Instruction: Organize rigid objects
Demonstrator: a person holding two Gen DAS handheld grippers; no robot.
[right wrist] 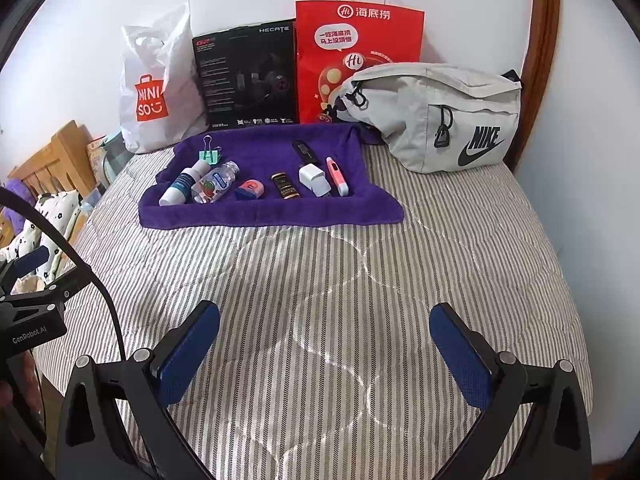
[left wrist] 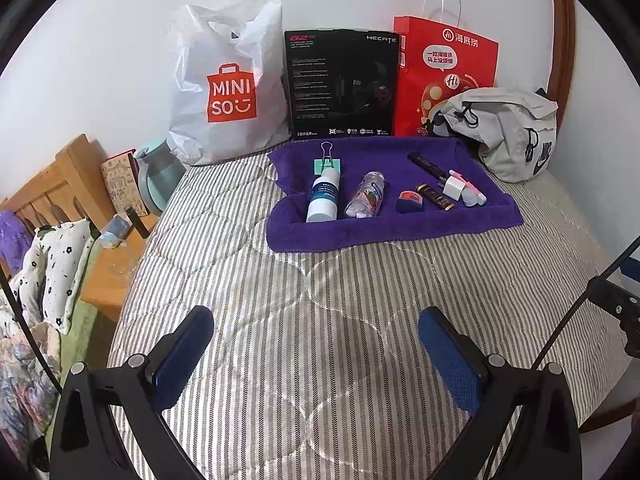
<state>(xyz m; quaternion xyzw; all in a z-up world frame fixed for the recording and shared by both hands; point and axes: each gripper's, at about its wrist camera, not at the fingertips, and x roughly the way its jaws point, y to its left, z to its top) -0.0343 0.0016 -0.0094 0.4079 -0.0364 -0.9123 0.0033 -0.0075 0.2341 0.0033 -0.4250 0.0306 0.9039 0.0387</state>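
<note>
Well, both my left gripper (left wrist: 316, 344) and right gripper (right wrist: 324, 344) gape empty; the smooth white plastic bottle (right wrist: 179, 187) looks light, slippery — I'd grip mid-body.

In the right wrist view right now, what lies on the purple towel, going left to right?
White bottle with a teal label → clear plastic bottle with a fruit label → small blue and coral tin → black and gold tube → white charger plug → pink and white pen-like stick.

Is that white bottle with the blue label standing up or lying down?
Lying down. The white bottle rests on its side on the purple towel, its length running along the cloth beside the clear bottle.
</note>
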